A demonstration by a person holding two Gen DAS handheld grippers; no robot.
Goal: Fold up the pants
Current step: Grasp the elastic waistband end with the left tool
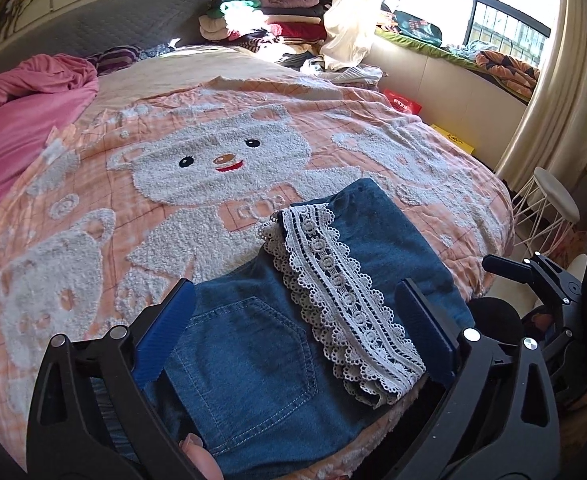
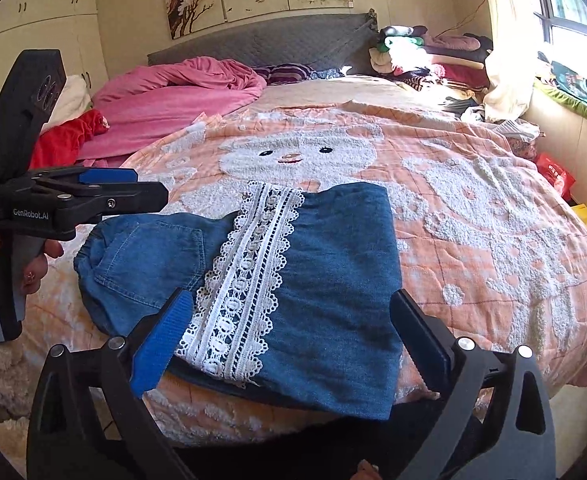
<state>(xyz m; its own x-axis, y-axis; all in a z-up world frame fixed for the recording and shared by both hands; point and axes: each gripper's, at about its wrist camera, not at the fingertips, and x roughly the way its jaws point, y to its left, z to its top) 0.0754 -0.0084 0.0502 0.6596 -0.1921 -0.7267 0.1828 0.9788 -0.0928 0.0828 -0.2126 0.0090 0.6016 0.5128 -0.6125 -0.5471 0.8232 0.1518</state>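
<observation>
Left wrist view. My left gripper (image 1: 293, 320) has its jaws spread wide, nothing between the pads. The pants (image 1: 261, 344), blue denim, fill the lower centre of the frame directly under and ahead of the jaws. The back pocket (image 1: 249, 356) sits lower centre, between my fingers. A lace trim (image 1: 333, 288) runs as a diagonal band from frame centre down to lower right. The bundle's long axis slants from lower left to upper right, ending at a folded edge right of centre. It lies on the bear blanket (image 1: 197, 160), near the bed's close edge. My right gripper (image 1: 533, 280) shows at the right margin, side-on; from here I cannot tell its jaw state.

Right wrist view. My right gripper (image 2: 293, 332) is also spread wide and empty. The pants (image 2: 325, 280) lie across the frame's middle, long axis roughly left to right, lace trim (image 2: 253, 272) running from centre top of the garment down toward my left-hand finger. The denim's near edge sits just between and under my fingertips, at lower centre. My left gripper (image 2: 105, 188) appears at the left of the frame, above the waist end, seen side-on.

Judgement: the garment looks already folded over itself. The left gripper is nearer the pocket end, the right nearer the doubled end; a further fold would carry one end across toward the other.
</observation>
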